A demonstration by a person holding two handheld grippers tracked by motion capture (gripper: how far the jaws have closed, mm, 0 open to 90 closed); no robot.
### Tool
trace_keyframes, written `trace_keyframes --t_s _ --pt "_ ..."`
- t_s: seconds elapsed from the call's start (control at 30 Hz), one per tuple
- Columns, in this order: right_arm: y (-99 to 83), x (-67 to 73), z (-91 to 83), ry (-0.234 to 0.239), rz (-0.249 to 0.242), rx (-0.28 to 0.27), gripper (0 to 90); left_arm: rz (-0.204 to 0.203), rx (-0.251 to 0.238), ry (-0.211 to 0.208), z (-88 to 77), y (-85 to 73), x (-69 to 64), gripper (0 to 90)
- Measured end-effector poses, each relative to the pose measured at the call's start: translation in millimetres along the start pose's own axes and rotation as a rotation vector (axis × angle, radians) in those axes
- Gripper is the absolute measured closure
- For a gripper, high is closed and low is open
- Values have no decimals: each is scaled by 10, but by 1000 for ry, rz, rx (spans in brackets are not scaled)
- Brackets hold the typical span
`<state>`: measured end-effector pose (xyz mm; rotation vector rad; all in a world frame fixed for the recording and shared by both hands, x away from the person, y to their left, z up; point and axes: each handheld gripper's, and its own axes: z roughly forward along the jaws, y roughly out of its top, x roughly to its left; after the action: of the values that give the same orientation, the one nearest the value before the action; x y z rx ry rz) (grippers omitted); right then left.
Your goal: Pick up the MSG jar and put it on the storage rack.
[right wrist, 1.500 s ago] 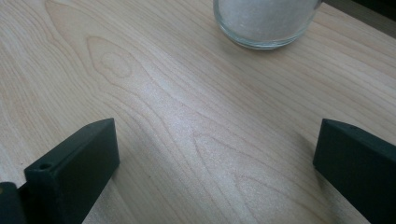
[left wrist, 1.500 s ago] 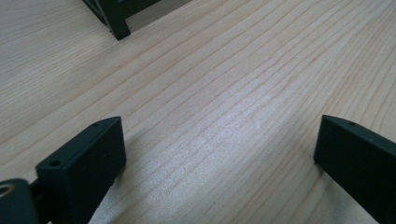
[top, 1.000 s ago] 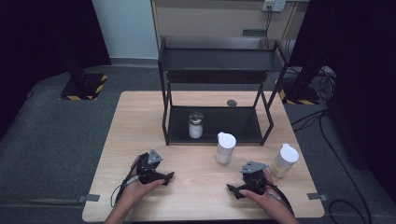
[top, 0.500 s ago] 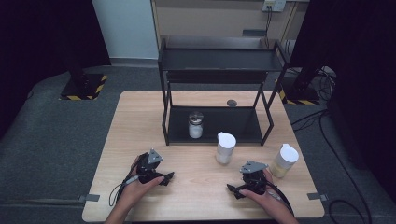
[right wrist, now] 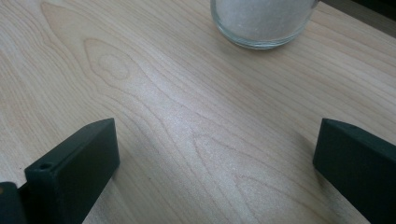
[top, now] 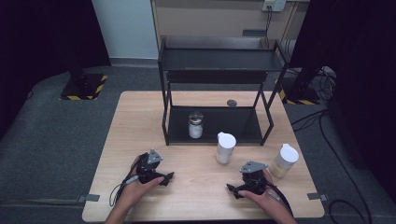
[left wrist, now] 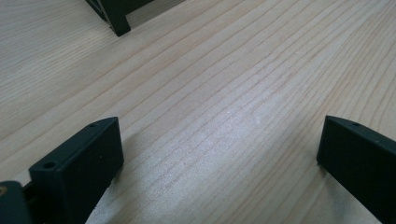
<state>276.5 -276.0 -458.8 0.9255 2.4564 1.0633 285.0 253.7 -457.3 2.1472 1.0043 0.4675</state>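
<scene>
White-lidded jar (top: 225, 148) stands upright just ahead and left of the right tool (top: 239, 187), the nearer one. Both tools, including the left tool (top: 164, 177), rest spread open and empty on the desk (top: 196, 196).

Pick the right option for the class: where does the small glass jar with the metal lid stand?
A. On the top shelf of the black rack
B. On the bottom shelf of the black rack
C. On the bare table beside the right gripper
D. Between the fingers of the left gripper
B: in the high view the small glass jar stands on the bottom shelf of the black rack, towards its left end.
</scene>
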Motion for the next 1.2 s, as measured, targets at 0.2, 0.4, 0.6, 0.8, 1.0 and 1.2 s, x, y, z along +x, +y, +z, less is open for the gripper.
trace_keyframes --t_s 0.2,0.4,0.6,0.8,1.0,1.2 --pt "29 -3 -19 -4 6 6 48 1 0 -1 -2 -1 2 0" --pt "36 -10 -76 0 12 -25 47 1 0 -2 -2 -1 4 0" --pt "87 36 -115 3 4 -40 43 2 0 -2 -2 -1 4 0" --pt "161 82 -151 -7 10 -49 52 2 1 -3 -2 -1 6 0" --pt "220 101 -220 -28 7 -81 52 3 1 -3 -3 -1 8 0" --pt "271 71 -257 -38 11 -108 55 3 1 -3 -3 -1 8 0"
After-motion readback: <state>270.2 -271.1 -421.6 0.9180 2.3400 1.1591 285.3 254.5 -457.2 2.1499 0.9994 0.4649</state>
